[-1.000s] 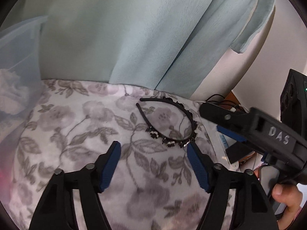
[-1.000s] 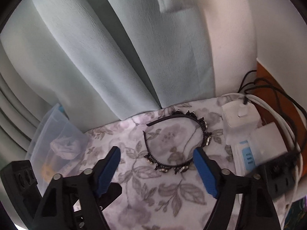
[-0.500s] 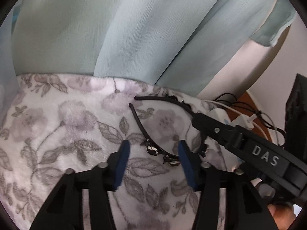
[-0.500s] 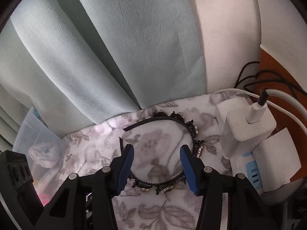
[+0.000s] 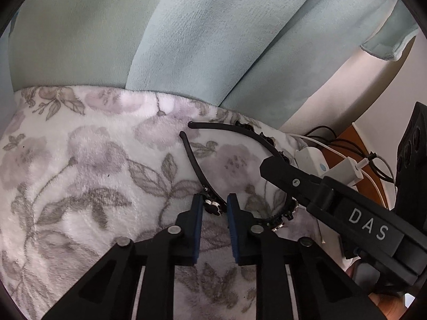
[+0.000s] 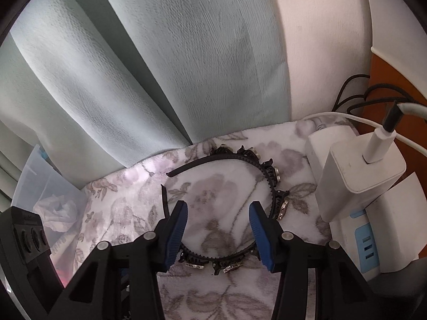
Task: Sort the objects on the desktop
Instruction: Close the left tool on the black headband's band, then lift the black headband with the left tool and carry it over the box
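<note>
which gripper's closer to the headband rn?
Left. The left gripper has its pads either side of the headband at a stud. The right gripper is open, fingers straddling the band's curve.

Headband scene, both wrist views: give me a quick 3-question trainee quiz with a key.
1. True or false: the left tool has its pads close on either side of the headband.
2. Which lies right of the headband in the right wrist view? A) clear bin B) white charger C) curtain
3. Fill in: the right tool is ___ (open/shut).

Key:
1. True; the blue pads flank a jewelled part of the band on the floral blanket.
2. B, the white charger; the clear bin sits left.
3. Open; its pads stand wide over the band's arc.
</note>
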